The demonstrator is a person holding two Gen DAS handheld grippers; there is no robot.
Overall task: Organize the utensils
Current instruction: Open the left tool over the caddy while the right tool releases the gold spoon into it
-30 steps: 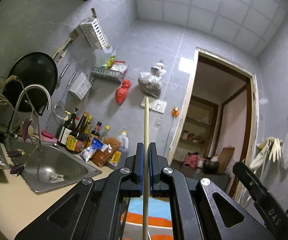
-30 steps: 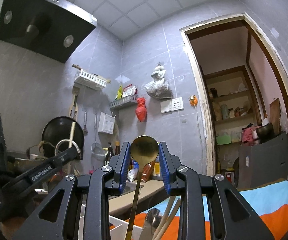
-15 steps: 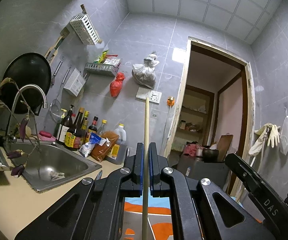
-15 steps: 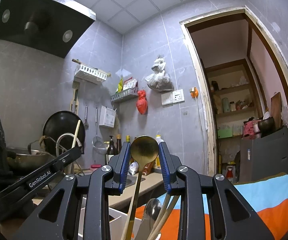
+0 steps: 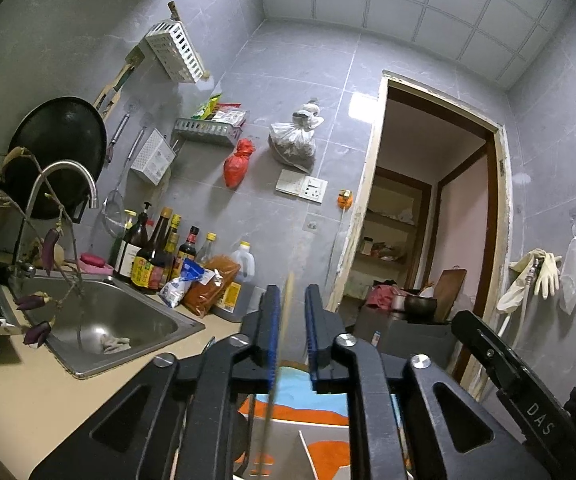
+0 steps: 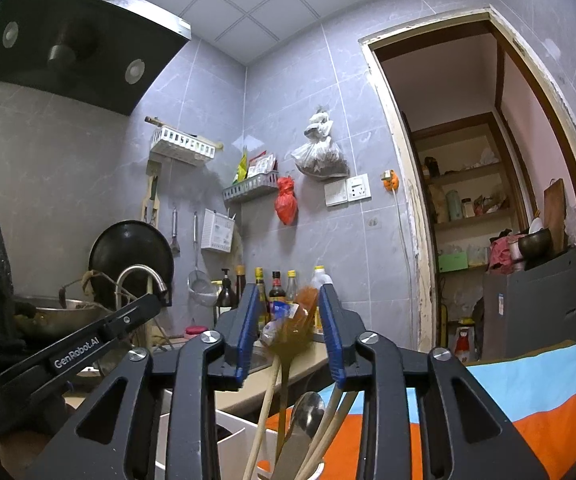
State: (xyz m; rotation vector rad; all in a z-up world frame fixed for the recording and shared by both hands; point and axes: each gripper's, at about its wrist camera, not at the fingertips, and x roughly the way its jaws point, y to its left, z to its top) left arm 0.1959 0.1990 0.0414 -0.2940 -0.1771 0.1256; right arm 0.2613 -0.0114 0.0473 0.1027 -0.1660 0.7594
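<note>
Both releases were under way. Left gripper [image 5: 289, 320] jaws were opening, the blurred wooden chopstick [image 5: 286, 300] loose between them. Right gripper [image 6: 289, 320] jaws were opening around the gold spoon [image 6: 292, 332], blurred, standing above the white holder [image 6: 227, 436] among other utensils. Further sorting could not be judged.

Wooden chopstick [image 5: 286, 312]: pale, thin, near upright, motion-blurred, standing loose in the gap of the left claw [image 5: 292, 312], whose jaws are opening. Gold spoon [image 6: 292, 334]: bowl up, blurred, handle running down into a white holder [image 6: 243, 440], beside more chopsticks [image 6: 261, 412] and a silver spoon [image 6: 308, 406], all leaning upright.
</note>
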